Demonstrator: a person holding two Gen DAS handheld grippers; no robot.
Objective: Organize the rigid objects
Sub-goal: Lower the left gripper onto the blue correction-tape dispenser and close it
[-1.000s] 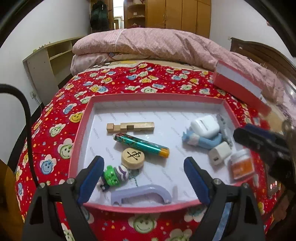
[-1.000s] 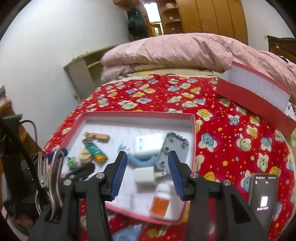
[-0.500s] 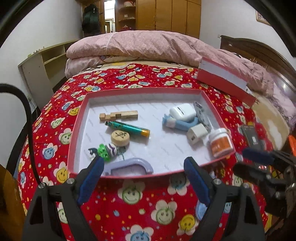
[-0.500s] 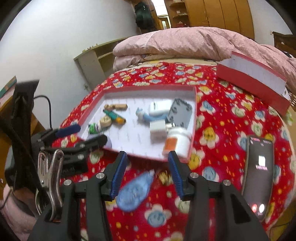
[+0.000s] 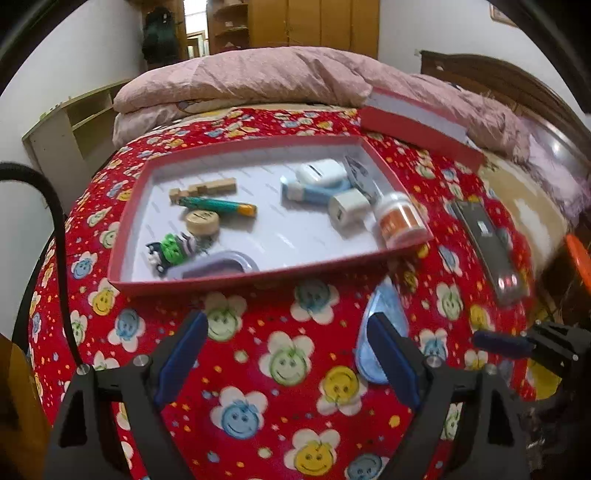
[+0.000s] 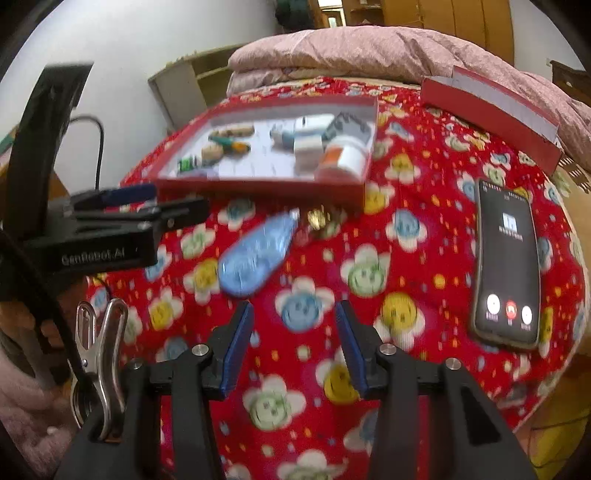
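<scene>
Both sets of fingers are spread and empty: my left gripper (image 5: 286,347) hangs over the bedspread (image 5: 258,369), my right gripper (image 6: 293,343) just short of the blue correction-tape dispenser (image 6: 255,254) lying outside the red tray (image 6: 258,184). On soft bedding it could slide away when pinched.

White walls (image 5: 424,33), wooden wardrobe (image 5: 314,22), bed (image 5: 277,369).

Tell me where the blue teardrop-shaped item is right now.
The blue teardrop-shaped item lies on the red smiley bedspread, outside the red tray and just in front of its near wall; the phone is off to its right.
</scene>
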